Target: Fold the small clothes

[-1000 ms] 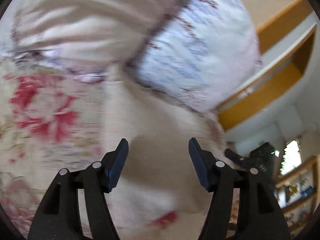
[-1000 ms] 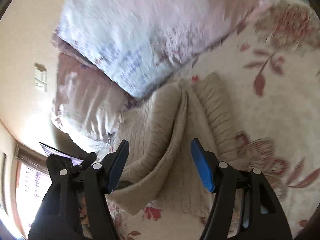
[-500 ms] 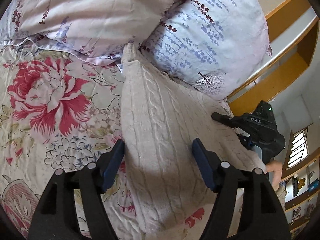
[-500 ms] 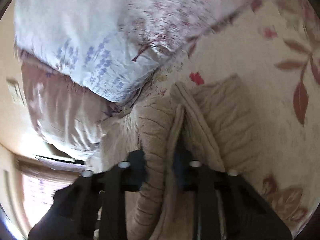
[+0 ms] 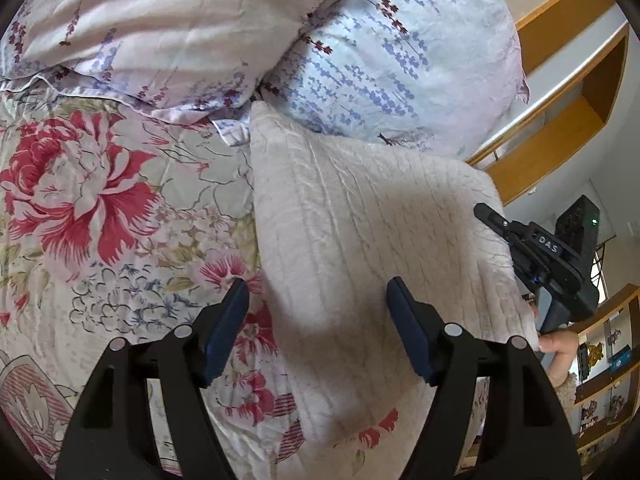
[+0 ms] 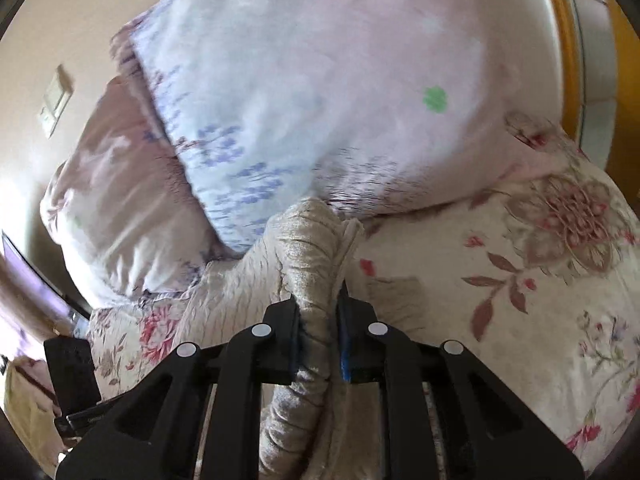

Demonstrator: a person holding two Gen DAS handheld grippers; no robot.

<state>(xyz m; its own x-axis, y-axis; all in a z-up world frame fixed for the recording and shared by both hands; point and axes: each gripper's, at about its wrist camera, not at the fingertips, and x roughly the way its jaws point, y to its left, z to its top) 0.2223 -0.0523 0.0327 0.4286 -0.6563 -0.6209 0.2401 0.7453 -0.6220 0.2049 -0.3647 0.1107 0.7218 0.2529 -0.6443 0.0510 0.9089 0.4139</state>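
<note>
A cream cable-knit sweater [image 5: 360, 248] lies folded on the floral bedspread [image 5: 100, 220], its far end against the pillows. My left gripper [image 5: 316, 320] is open and empty, its fingers hovering over the sweater's near left edge. My right gripper [image 6: 318, 312] is shut on a bunched fold of the sweater [image 6: 312, 264] and lifts that edge. It also shows in the left wrist view [image 5: 552, 256], at the sweater's right side.
Two lavender-print pillows [image 5: 380, 60] lie at the head of the bed. A wooden headboard shelf [image 5: 560, 120] stands behind them. The floral bedspread [image 6: 520, 280] stretches to the right of the sweater. A wall switch [image 6: 54, 100] is at the left.
My right gripper closed on the sweater's fold and raised it. My left gripper stayed open and drew back slightly over the sweater's near edge.
</note>
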